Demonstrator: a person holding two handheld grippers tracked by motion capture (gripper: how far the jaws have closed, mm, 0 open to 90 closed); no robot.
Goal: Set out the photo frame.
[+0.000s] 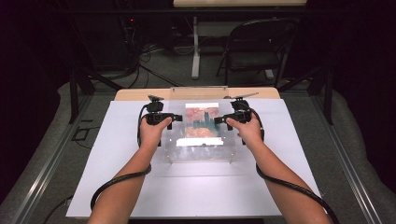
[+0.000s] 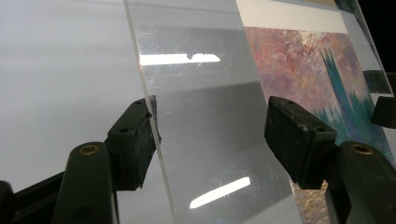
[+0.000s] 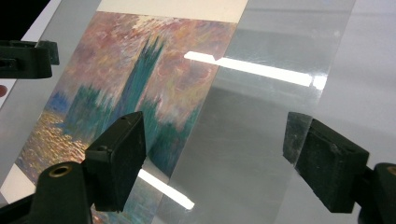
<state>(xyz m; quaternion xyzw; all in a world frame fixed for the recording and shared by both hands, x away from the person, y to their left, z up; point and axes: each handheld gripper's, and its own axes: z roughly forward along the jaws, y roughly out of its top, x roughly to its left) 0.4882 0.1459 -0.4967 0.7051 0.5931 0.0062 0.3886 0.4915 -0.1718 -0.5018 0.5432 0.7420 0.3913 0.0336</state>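
Your clear acrylic sheet (image 1: 201, 140) lies mid-table on the white board (image 1: 116, 168), over a painted print (image 1: 202, 120) of dark teal towers against a pink-orange sky; its edges are hard to trace in the high view, mostly glare and a faint outline. No writing or brand can be read anywhere; the print's white margin is blank. Your left gripper (image 1: 164, 118) sits at the sheet's 9 o'clock edge, your right gripper (image 1: 223, 119) at its 3 o'clock edge, each wrapped by a hand, so the bodies are half hidden. In the left gripper view the jaws of the left gripper (image 2: 210, 140) stand wide apart, one pad just touching the sheet's edge, nothing clamped. In the right gripper view the right gripper (image 3: 215, 158) is also spread, one jaw over the print, the other past the sheet's far edge, seen partly through the plastic. Both forearms are cut off at 6 o'clock. A folding chair (image 1: 257, 44) stands at 12 o'clock, dim in the dark background.
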